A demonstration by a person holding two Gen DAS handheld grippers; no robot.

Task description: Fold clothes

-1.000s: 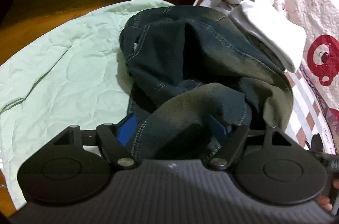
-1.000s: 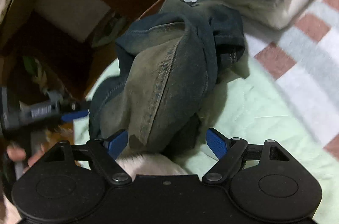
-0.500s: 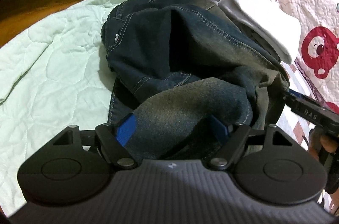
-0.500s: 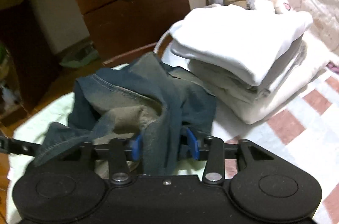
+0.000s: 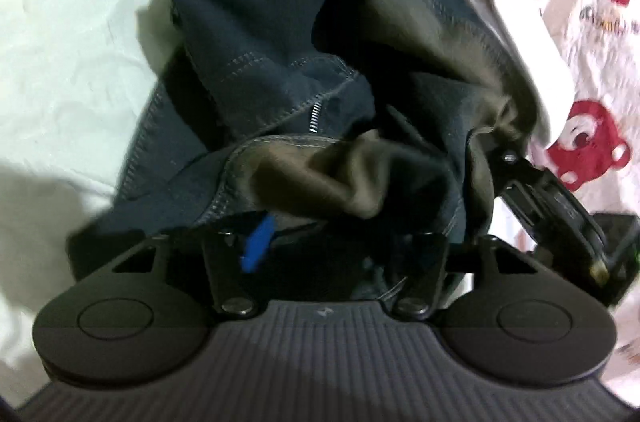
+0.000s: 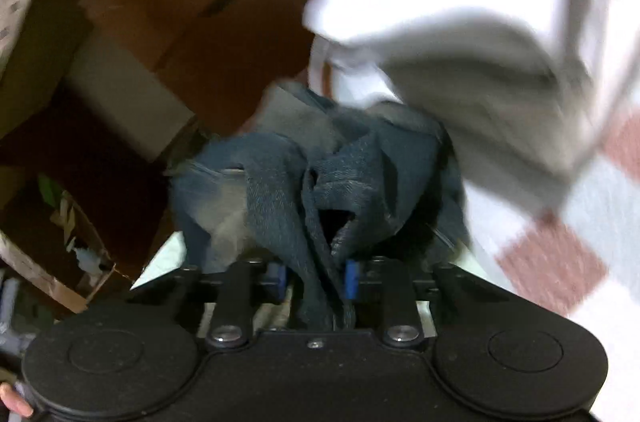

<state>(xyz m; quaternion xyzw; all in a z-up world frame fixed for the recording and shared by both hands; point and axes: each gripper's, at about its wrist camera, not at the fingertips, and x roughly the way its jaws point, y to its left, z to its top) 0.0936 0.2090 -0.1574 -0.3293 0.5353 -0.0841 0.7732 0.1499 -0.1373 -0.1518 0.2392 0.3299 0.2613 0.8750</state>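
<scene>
My right gripper clamps bunched dark blue denim jeans; my left gripper stands open around them. Next: spread them flat on the pale green quilt.

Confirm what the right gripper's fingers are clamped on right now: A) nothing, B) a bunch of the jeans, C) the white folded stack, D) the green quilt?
B: in the right wrist view the right gripper has its blue-padded fingers drawn close on a bunch of the jeans, while the white stack sits apart, beyond it.
</scene>
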